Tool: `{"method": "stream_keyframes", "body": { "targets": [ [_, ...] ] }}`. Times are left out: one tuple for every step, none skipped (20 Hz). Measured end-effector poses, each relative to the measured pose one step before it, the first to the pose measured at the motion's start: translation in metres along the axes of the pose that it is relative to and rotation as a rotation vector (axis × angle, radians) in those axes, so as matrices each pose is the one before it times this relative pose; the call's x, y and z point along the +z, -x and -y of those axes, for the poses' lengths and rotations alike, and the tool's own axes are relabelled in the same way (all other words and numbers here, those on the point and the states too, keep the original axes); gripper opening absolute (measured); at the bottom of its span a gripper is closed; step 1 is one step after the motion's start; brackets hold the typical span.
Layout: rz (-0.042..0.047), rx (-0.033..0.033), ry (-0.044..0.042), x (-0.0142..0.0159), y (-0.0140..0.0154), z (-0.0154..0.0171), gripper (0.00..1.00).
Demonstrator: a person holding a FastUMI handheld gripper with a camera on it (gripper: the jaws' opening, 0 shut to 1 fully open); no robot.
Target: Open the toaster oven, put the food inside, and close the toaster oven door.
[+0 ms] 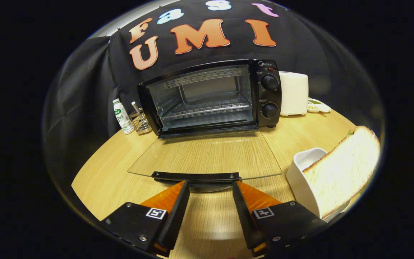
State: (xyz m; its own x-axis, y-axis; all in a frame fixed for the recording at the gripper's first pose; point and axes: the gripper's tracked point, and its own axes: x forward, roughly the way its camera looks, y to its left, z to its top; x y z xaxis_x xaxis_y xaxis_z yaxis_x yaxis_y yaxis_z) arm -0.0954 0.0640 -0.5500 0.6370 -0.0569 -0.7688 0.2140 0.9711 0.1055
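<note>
The black toaster oven (268,94) stands at the back of the wooden table with its glass door (207,154) folded flat down toward me. Its wire rack (207,108) inside is bare. The door's black handle (196,176) lies just ahead of my fingertips. My gripper (210,187) is open, its fingers apart with only table showing between them. A thick slice of bread (341,172) leans in a white dish (302,176) to the right of the fingers.
A small white bottle (122,116) and a clear holder (140,120) stand left of the oven. A white appliance (294,93) sits right of the oven, with a small dish (318,105) beyond it. The round table's edge (92,169) curves close on the left.
</note>
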Motion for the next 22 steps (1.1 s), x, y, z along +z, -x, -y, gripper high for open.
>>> {"method": "stream_keyframes", "body": {
  "targets": [
    [0.00167,0.01031,-0.00027,0.0012,0.00228,0.00006,0.73],
    [0.00883,0.01394,-0.00297,0.00355,0.00427,-0.00035,0.72],
    [0.00638,0.01227,-0.00634,0.00399,0.00442,0.0015,0.72],
    [-0.00244,0.02049,-0.01575,0.00498,0.00677,-0.00076,0.72],
    [0.00751,0.02903,-0.0147,0.00857,0.00802,-0.00379,0.72],
    [0.01143,0.01646,-0.00444,0.01016,0.00836,-0.0005,0.74],
    [0.01463,0.01515,0.0058,0.0105,0.00949,0.00088,0.74],
    [0.0306,-0.0004,0.00414,0.01306,0.00776,0.00404,0.77],
    [0.01408,-0.00741,0.00217,0.01003,0.00776,0.00819,0.78],
    [0.01007,0.00759,-0.0082,0.00868,0.00718,0.00365,0.79],
    [0.00745,0.00686,-0.00705,0.00775,0.00964,0.00342,0.8],
    [0.00616,0.00405,-0.00198,0.00839,0.00874,0.00529,0.82],
    [0.00672,0.00112,0.00318,0.00816,0.00817,0.00689,0.83],
    [0.01032,-0.01039,0.00481,0.0094,0.00966,0.00956,0.86],
    [0.0108,-0.01501,0.01282,0.00876,0.00873,0.01145,0.87],
    [0.00501,-0.02053,0.01785,0.00631,0.00792,0.0126,0.9],
    [0.01386,-0.02062,0.02029,0.0053,0.0082,0.01398,0.92],
    [0.00868,-0.02932,0.01637,0.0049,0.00554,0.01629,0.97],
    [0.00161,-0.03162,0.00619,0.00119,0.00585,0.01646,0.98],
    [0.00806,-0.02194,-0.00368,0.00361,0.00423,0.01482,0.98],
    [0.00058,-0.01895,-0.01599,0.00251,0.00446,0.01398,0.99],
    [0.00033,-0.0092,-0.02575,0.00317,0.00201,0.01415,0.99]
  ]
}}
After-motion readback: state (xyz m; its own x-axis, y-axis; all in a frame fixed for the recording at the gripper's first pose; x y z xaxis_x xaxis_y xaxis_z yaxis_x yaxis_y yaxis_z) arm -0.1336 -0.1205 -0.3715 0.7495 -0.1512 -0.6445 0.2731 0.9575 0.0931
